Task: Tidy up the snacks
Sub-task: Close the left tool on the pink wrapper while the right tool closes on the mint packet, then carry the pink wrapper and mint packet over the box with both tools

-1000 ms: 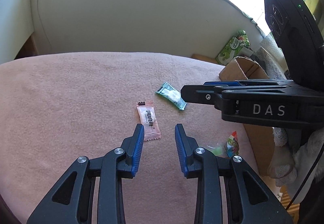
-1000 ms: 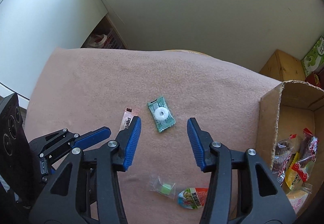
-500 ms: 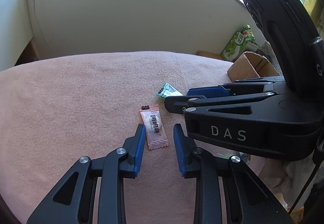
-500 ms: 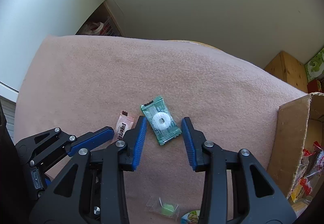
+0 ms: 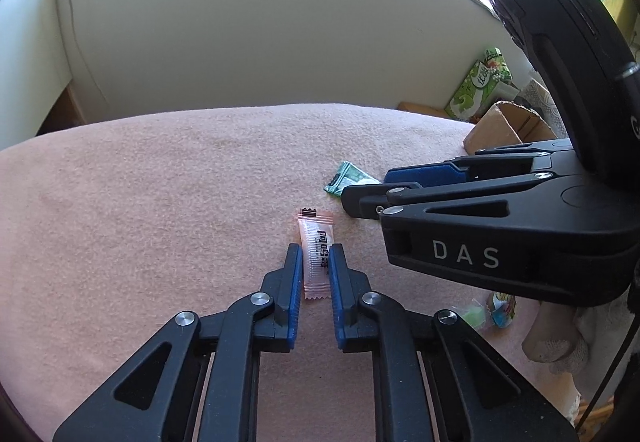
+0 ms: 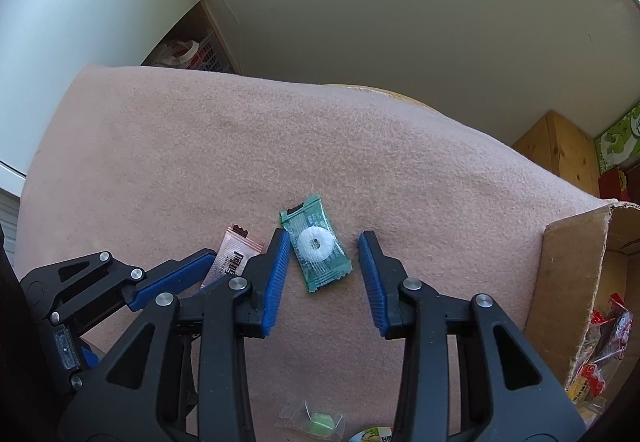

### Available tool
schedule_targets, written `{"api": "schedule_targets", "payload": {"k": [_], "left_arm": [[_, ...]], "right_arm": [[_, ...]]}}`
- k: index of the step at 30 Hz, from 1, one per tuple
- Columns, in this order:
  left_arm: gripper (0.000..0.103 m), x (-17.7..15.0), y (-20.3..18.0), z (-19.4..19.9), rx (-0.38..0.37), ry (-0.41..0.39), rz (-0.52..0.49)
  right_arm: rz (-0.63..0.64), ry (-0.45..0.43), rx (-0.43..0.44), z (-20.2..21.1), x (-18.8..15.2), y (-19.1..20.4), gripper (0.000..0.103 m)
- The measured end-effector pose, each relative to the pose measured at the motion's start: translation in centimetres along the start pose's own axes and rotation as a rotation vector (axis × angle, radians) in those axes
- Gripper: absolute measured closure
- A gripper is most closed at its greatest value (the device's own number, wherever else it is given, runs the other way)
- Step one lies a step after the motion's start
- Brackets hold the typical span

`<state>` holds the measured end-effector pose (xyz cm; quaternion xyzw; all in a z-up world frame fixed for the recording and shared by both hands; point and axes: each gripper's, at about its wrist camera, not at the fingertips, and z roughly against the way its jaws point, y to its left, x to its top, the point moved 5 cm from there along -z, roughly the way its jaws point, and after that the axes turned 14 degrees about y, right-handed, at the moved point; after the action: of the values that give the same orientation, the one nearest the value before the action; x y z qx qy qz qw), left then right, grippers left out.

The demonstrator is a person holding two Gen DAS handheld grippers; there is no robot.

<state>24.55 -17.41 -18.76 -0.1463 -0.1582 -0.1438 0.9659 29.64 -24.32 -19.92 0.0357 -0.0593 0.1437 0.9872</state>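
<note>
Left gripper (image 5: 314, 256): its two blue fingers sit close on each side of the pink candy packet. They look pressed against it, but it is hard to be sure they squeeze it.
Pink candy packet (image 5: 316, 252): long and thin, with black writing. It lies flat on the pink blanket (image 5: 160, 202). Its far end pokes out past the finger tips. The right wrist view shows it too (image 6: 234, 256), partly hidden behind the fingers.
Right gripper (image 6: 324, 242): its fingers are wide apart, one on each side of the green candy packet. They are low, near the blanket. The left finger is just beside the packet. The right finger has a gap next to it.
Green candy packet (image 6: 318, 248): see-through green, with a white ring candy inside. It lies flat on the blanket, tilted a little. In the left wrist view only one corner (image 5: 346, 180) peeks out behind the right gripper.
Cardboard box (image 6: 568, 282): at the right edge of the blanket, open on top. Bright snack bags (image 6: 604, 346) are inside it.
Small clear packet (image 6: 320, 420): holds a little green candy. It lies on the blanket close to the camera, under the right gripper.
Colorful snack (image 5: 502, 308): next to the clear packet, mostly hidden.
Green carton (image 5: 480, 88): stands behind the box, by the wall.
</note>
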Motion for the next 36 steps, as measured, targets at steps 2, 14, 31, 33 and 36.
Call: {"api": "schedule_targets", "payload": {"k": [2, 14, 31, 33, 36], "left_arm": [[0.093, 0.0, 0.0, 0.0, -0.001, -0.001, -0.002], [0.096, -1.1, 0.5, 1.8, -0.041, -0.01, 0.038], [0.082, -0.8, -2.4, 0.8, 0.135, -0.014, -0.129], [0.085, -0.8, -2.5, 0.5, 0.157, -0.026, -0.151], [0.086, -1.0, -1.6, 1.0, 0.127, -0.026, -0.129]], "right_arm": [[-0.003, -0.003, -0.012, 0.1, -0.1, -0.1, 0.073], [-0.025, -0.034, 0.019, 1.0, -1.9, -0.1, 0.078], [-0.047, -0.077, 0.049, 2.9, -4.1, -0.3, 0.078], [-0.056, -0.081, 0.048, 3.1, -4.2, -0.6, 0.078], [-0.065, -0.09, 0.056, 3.4, -4.2, -0.6, 0.078]]}}
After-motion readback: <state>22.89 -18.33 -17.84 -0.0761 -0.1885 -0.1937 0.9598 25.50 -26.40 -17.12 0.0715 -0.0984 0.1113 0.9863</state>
